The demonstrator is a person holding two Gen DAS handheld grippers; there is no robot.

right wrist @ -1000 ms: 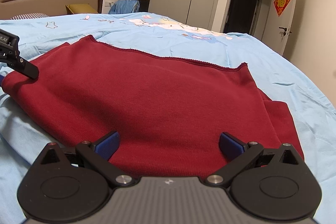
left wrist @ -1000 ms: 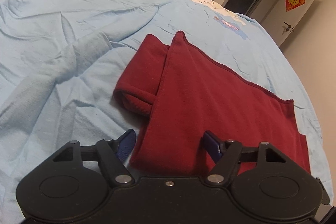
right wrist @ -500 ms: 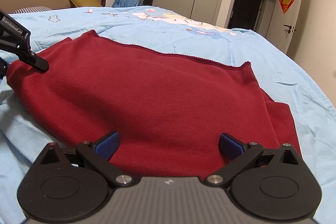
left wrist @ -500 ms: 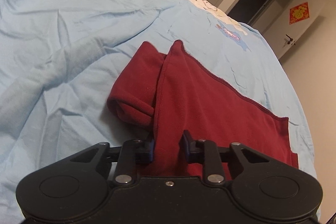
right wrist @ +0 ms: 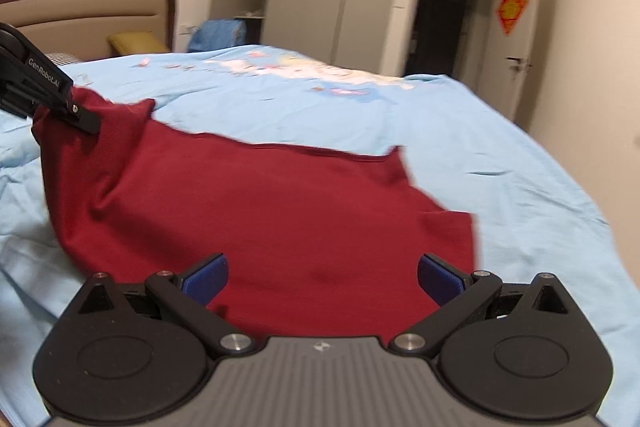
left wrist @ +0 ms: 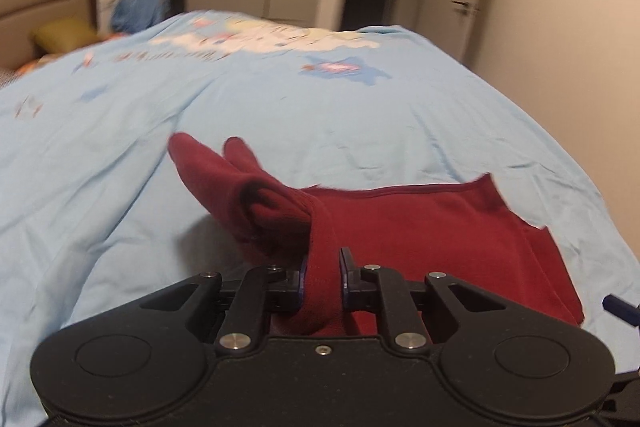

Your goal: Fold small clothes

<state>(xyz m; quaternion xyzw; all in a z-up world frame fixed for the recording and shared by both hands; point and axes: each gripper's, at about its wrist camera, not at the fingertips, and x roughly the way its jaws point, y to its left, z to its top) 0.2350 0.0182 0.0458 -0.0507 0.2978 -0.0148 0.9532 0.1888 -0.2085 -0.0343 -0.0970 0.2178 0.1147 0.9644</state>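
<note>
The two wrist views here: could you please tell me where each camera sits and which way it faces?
Left wrist: sits on the left claw, facing across the bed toward the wardrobe; its closing jaws pinch a raised fold of the red garment.
Right wrist: sits on the right claw, facing the same way, jaws wide open over the garment; the left claw also shows at the left edge.
Shared: garment, bed, dark doorway, red door ornament.

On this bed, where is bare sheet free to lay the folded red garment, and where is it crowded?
Free: the light blue sheet to the left of the red garment, and the strip between its far hem and the bed's right edge. Crowded: the near side, where the left tool is closing on the cloth and the right tool hangs open above it.
</note>
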